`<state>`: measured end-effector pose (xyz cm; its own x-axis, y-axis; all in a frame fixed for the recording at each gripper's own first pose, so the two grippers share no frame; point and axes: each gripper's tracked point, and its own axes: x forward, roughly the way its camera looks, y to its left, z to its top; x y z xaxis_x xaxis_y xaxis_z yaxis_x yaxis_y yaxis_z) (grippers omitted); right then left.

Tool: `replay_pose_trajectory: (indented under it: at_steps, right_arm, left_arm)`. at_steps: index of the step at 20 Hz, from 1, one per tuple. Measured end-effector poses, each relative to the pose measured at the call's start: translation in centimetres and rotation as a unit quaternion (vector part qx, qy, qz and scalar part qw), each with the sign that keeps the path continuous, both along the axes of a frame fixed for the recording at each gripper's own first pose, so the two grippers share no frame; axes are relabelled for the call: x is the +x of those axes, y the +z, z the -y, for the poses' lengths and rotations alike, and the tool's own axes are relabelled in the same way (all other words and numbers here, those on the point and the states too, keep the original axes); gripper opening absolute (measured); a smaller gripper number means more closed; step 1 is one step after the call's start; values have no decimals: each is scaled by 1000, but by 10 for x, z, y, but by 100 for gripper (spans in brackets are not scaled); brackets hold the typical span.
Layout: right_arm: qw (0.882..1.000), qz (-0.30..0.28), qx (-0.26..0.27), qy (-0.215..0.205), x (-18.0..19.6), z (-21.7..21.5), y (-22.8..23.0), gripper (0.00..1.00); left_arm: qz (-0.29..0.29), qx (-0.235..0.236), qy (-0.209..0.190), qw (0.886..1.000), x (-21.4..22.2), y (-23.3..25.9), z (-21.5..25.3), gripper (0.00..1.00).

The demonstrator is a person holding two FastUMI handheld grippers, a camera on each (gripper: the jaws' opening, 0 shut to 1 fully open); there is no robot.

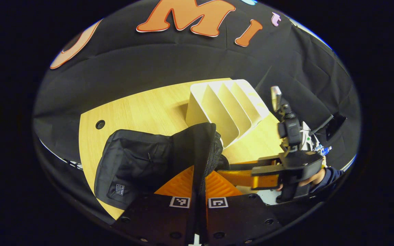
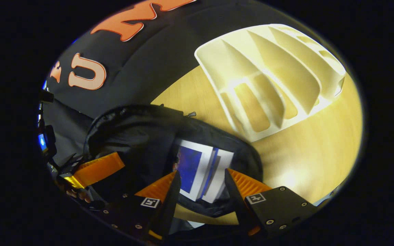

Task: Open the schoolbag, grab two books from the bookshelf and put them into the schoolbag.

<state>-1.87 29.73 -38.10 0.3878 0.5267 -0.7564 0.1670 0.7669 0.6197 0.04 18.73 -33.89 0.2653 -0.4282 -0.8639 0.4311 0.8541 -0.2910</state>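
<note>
— So what is the left tool [image 1: 197, 191] doing?
— Pinching the black schoolbag [image 1: 149, 160] flap.
— And the right tool [image 2: 200, 188]?
— Hanging released above two books [image 2: 204, 172] sitting inside the schoolbag, beige bookshelf [image 2: 272, 75] standing ahead on the desk [image 2: 313, 150].

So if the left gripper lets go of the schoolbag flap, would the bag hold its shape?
Probably not. The schoolbag looks like soft fabric, slumped on the table, its flap pinched up by the left gripper. Released, the flap would likely flop over the books.
</note>
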Motion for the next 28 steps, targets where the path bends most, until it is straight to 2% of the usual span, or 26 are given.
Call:
replay_pose_trajectory:
  at_steps: [3, 7, 8, 9, 13, 14, 18, 21, 24, 28]
  right_arm:
    - [999, 25, -35, 1, 6, 45, 17, 86]
    - [993, 67, -94, 5, 17, 106, 37, 94]
    - [992, 73, -101, 3, 21, 119, 42, 96]
    - [991, 81, -104, 2, 24, 132, 48, 96]
    - [983, 123, -132, 24, 29, 176, 68, 98]
    - [981, 135, -138, 28, 30, 186, 74, 98]
    - [966, 200, -160, 36, 43, 222, 102, 98]
    - [953, 245, -171, 43, 46, 245, 124, 98]
    - [936, 296, -184, 42, 50, 267, 151, 98]
    - [904, 373, -208, 27, 55, 295, 199, 98]
  left_arm:
    - [4, 16, 8, 1000, -2, -6, 11, 6]
    - [1, 13, 22, 1000, -14, -2, 36, 17]
    - [7, 18, 28, 999, -15, 0, 43, 27]
    - [13, 21, 33, 999, -16, 2, 48, 31]
    - [26, 17, 61, 998, -26, 12, 86, 96]
    - [33, 20, 69, 997, -25, 15, 96, 100]
    - [87, 34, 115, 989, -16, 38, 125, 99]
    - [139, 21, 156, 978, -8, 60, 151, 98]
    - [204, 15, 203, 957, 3, 87, 168, 98]
    - [288, 10, 235, 928, 13, 117, 171, 98]
